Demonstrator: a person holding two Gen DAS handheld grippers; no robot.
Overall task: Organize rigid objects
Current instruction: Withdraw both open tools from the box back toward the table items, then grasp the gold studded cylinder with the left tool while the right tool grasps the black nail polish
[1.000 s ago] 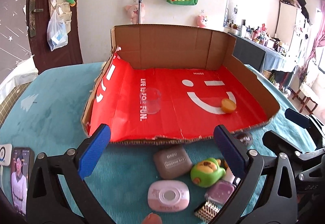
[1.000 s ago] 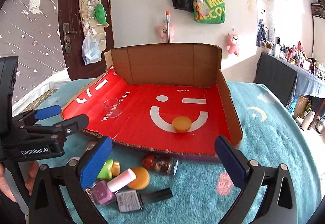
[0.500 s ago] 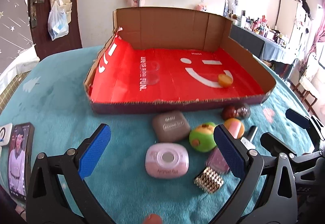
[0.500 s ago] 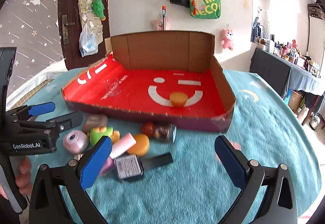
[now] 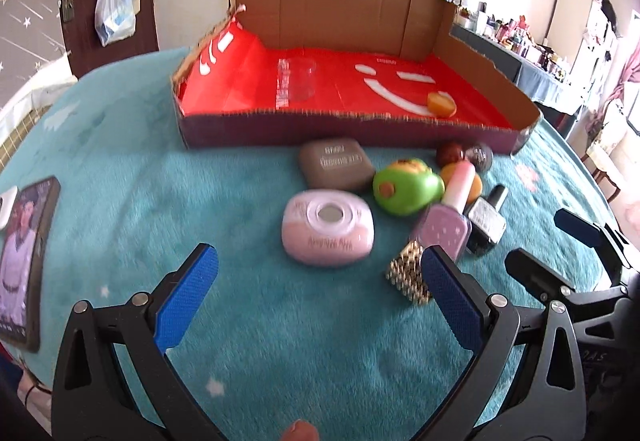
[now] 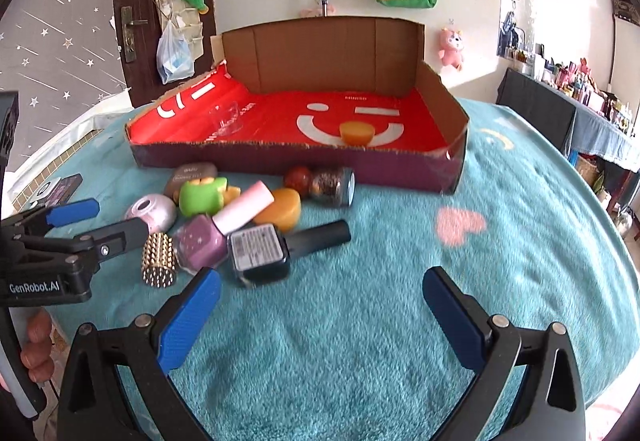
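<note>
We are holding both grippers above the teal plush table cover (image 6: 360, 321), short of the clutter. The left gripper (image 5: 316, 297) is standing spread wide with nothing between its blue pads, the pink rounded case (image 5: 328, 227) lying just ahead of the gap. The right gripper (image 6: 320, 309) is likewise spread and empty, hovering over bare cover, with the dark nail polish bottle (image 6: 260, 251) just beyond its left finger.

We are seeing the loose items bunching in front of the cardboard tray (image 6: 296, 161): a brown rounded case (image 5: 334, 169) nearest the tray wall, a green toy (image 5: 406, 187) beside it, a purple nail polish bottle (image 5: 442, 229) with a pale pink cap lying against the dark bottle, an orange puck (image 6: 280, 209) behind them, a small glitter jar (image 6: 332, 183) on its side touching a dark red ball (image 6: 298, 177), and a gold studded piece (image 6: 159, 259) nearest the left gripper.

Inside the tray, on the red smiley liner, a clear plastic cup (image 5: 300, 83) is sitting left of centre and an orange disc (image 5: 441, 104) is resting on the white smile, well apart. A phone (image 5: 26, 261) is lying at the cover's left edge.
</note>
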